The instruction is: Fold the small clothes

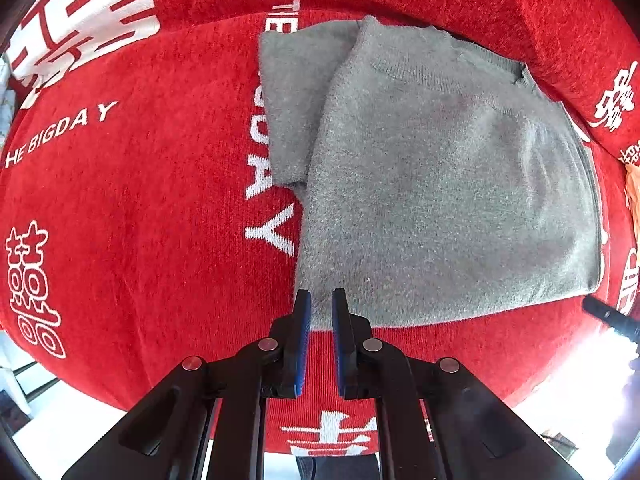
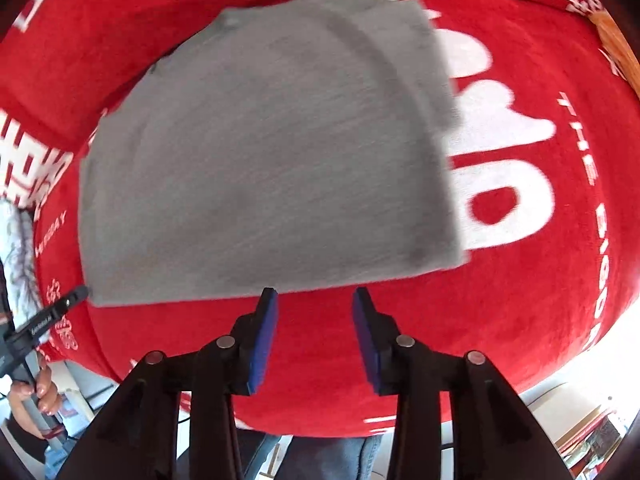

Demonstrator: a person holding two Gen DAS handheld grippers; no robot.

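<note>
A grey knit sweater [image 1: 440,168] lies spread on the table, which is covered with a red cloth [image 1: 132,208] bearing white lettering. One sleeve [image 1: 296,96] is folded along the body on the far-left side as the left claw sees it. The left claw [image 1: 321,304] hangs over the garment's near edge with its jaws almost closed; a narrow gap shows between the blue pads [image 1: 304,320], and nothing appears to be pinched there. The right claw [image 2: 315,304] hovers just short of the sweater's near hem with its jaws standing about half open and empty, the red cloth showing between them. The step in hand looks like a fold just laid down, with both claws free of the fabric. The next move probably calls for each claw to take a near corner of the hem and carry it toward the collar.
</note>
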